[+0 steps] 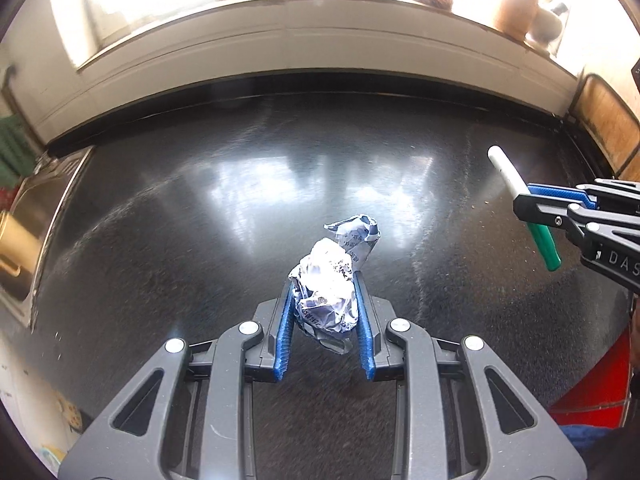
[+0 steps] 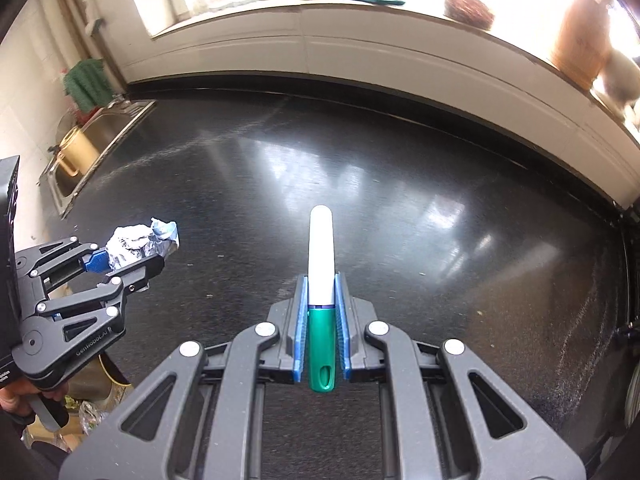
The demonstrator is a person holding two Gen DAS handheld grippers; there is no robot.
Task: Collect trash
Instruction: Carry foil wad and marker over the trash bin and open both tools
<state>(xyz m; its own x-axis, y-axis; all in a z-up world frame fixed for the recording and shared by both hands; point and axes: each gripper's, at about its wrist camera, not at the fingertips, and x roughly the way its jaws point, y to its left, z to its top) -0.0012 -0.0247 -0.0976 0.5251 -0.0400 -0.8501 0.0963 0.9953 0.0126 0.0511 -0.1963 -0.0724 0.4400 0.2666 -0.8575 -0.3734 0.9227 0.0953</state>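
Observation:
My left gripper (image 1: 322,285) is shut on a crumpled ball of white and blue printed paper (image 1: 332,288), held above the black countertop (image 1: 240,200). It also shows in the right wrist view (image 2: 132,256) with the crumpled paper (image 2: 136,242). My right gripper (image 2: 321,280) is shut on a white marker with a green cap (image 2: 321,256), its white end pointing forward. In the left wrist view the right gripper (image 1: 524,196) holds the marker (image 1: 508,170) at the right edge, above the counter.
A steel sink (image 2: 92,148) with a brass pot (image 2: 76,152) lies at the counter's left end. A white window sill (image 1: 320,40) with jars and a basket runs along the back. A wooden board (image 1: 608,128) leans at the right. Something red (image 1: 596,392) sits below the counter's right front.

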